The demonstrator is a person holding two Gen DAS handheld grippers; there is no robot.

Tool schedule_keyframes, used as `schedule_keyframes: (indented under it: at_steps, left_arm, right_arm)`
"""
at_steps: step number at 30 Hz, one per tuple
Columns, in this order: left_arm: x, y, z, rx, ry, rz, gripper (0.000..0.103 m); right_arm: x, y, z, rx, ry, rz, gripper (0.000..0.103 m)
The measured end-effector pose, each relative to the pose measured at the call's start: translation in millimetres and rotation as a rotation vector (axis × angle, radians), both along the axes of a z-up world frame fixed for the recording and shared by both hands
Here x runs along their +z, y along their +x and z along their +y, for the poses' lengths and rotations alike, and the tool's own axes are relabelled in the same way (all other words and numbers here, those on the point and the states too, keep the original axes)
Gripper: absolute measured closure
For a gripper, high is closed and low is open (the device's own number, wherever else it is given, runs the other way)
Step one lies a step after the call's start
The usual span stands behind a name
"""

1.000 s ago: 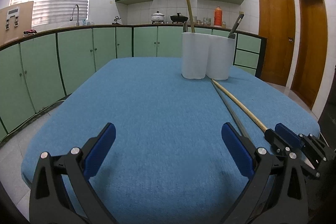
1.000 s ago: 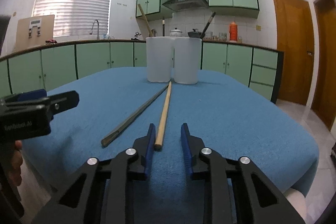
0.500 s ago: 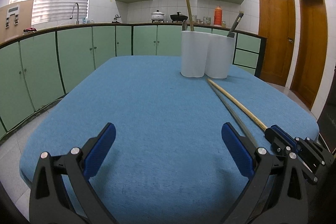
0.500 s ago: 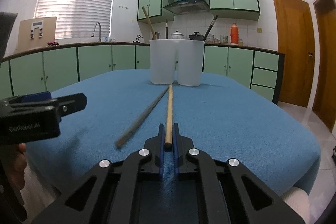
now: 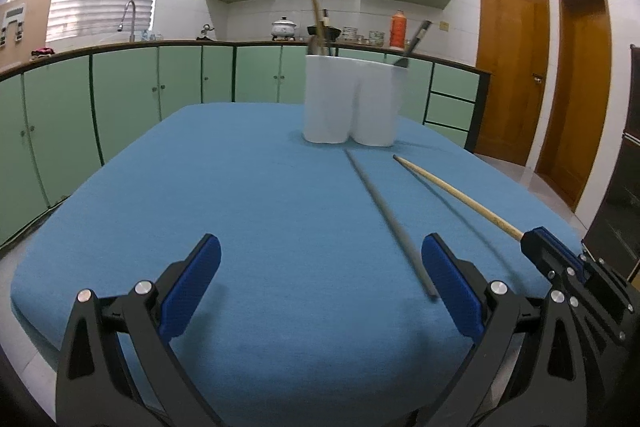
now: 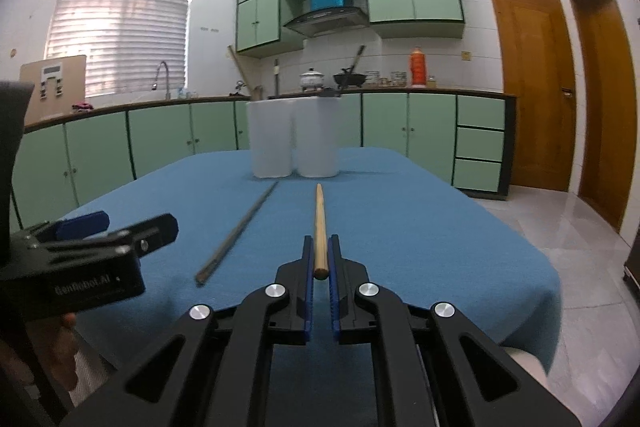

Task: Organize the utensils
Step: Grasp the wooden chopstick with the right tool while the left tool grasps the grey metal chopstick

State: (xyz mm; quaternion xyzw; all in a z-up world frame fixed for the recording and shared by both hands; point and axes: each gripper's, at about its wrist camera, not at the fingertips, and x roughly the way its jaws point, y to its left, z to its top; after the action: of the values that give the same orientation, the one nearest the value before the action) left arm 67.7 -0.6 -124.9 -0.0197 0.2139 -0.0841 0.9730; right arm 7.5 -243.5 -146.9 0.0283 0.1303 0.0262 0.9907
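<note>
My right gripper [image 6: 320, 259] is shut on the near end of a light wooden chopstick [image 6: 319, 223] and holds it above the blue tablecloth; the stick [image 5: 452, 191] points toward the white two-part utensil holder [image 6: 294, 139]. A dark grey chopstick [image 6: 240, 231] lies on the cloth to its left, also seen in the left wrist view [image 5: 384, 215]. My left gripper [image 5: 320, 279] is wide open and empty, low over the near part of the table, with the grey chopstick's near end by its right finger. The holder [image 5: 350, 99] has several utensils standing in it.
The table with the blue cloth [image 5: 240, 187] fills the middle of the room. Green kitchen cabinets [image 5: 120, 99] run along the left and back. Wooden doors [image 6: 528, 87] stand at the right. The left gripper body [image 6: 80, 263] shows at the left of the right wrist view.
My right gripper closed on the wooden chopstick and lifted it back off the cloth, away from the holder. The grey chopstick stayed on the cloth. My left gripper stayed open.
</note>
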Motion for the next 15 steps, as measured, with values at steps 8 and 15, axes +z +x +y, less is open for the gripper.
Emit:
schedule_keyframes:
  at_steps: [8,15]
  left_arm:
    - [-7,1,-29,0.013,-0.009,0.013,0.018]
    - [-18,-6,-44,0.060,-0.007,0.019,0.035]
  right_arm:
    - [1,-4,-22,-0.036,0.031,0.001,0.096]
    - [1,-7,-30,-0.034,0.041,-0.009,0.096]
